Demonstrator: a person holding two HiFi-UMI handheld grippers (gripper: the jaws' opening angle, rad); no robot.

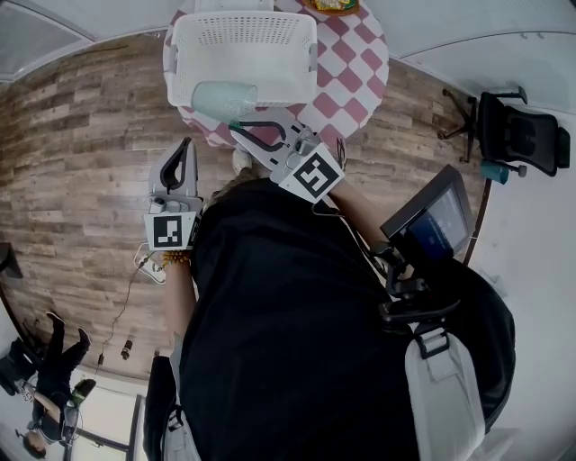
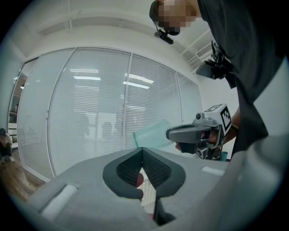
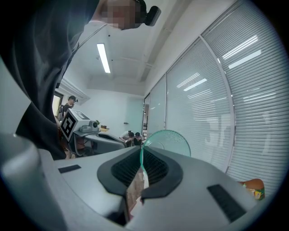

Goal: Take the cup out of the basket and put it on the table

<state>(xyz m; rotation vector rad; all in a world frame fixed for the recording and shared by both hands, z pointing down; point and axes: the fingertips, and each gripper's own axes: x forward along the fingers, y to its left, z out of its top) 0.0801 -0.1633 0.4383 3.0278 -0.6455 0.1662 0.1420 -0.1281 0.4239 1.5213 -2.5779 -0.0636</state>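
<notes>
Pinching the cup (image 1: 223, 99) by its rim in our right gripper (image 1: 236, 127), we hold it at the basket (image 1: 243, 27) front edge; our left gripper (image 1: 187, 144) is closed and empty.

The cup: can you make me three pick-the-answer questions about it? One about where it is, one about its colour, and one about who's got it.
1. Where is the cup?
A on the floor
B at the near edge of the white basket
C on the chair

2. What colour is it?
A red
B black
C pale green

3. What is happening to it?
A the right gripper pinches it
B it stands free on the table
C the left gripper pinches it

Answers:
1. B, the head view shows it at the basket's near rim.
2. C, every view shows it pale green.
3. A, the right gripper's jaws are closed on its rim.
</notes>
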